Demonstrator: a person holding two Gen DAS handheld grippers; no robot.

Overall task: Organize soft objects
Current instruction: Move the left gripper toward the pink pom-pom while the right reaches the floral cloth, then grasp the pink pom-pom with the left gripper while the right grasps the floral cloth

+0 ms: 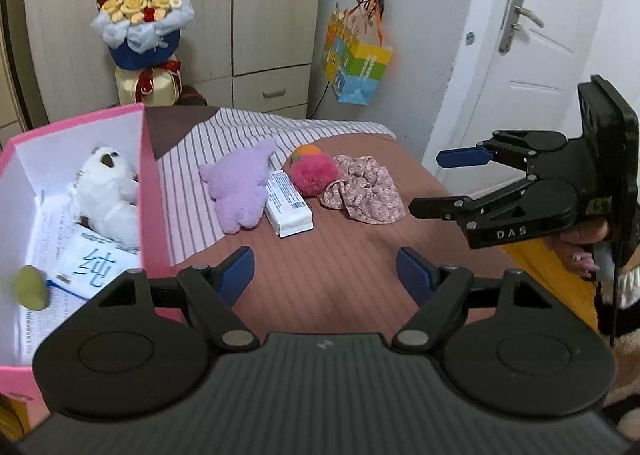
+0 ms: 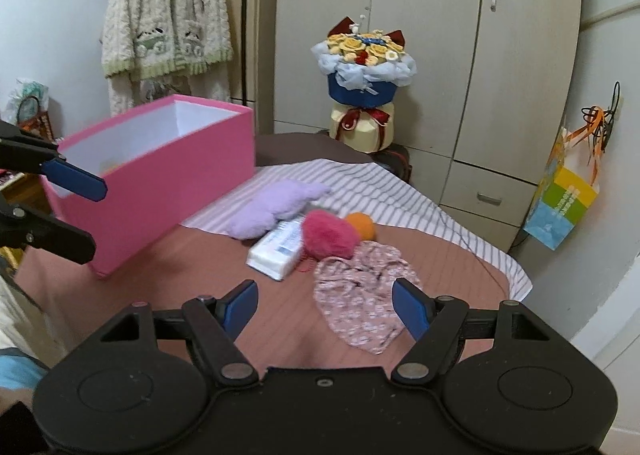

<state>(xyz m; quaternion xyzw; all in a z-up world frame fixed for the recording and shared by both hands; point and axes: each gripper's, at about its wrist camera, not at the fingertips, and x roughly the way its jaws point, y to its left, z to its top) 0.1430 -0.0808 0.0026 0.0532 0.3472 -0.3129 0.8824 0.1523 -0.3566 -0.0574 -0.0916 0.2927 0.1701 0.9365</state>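
Note:
A pink box (image 1: 154, 191) (image 2: 168, 191) stands on the bed at the left. It holds a white plush toy (image 1: 108, 195), papers and a green object (image 1: 30, 289). On the bed lie a purple plush (image 1: 240, 187) (image 2: 276, 207), a white tissue pack (image 1: 288, 203) (image 2: 276, 251), a pink and orange fluffy ball (image 1: 314, 171) (image 2: 330, 237) and a floral cloth (image 1: 364, 191) (image 2: 360, 303). My left gripper (image 1: 325, 275) is open and empty beside the box. My right gripper (image 2: 324, 307) is open and empty, low over the near edge of the floral cloth; it also shows in the left wrist view (image 1: 434, 183).
A striped sheet (image 1: 224, 143) covers the far part of the brown bed (image 1: 320, 255). A flower bouquet (image 1: 144, 35) (image 2: 364, 75) stands before the wardrobe. A colourful paper bag (image 1: 356, 59) (image 2: 560, 199) hangs on the wall. A white door (image 1: 532, 47) is at the right.

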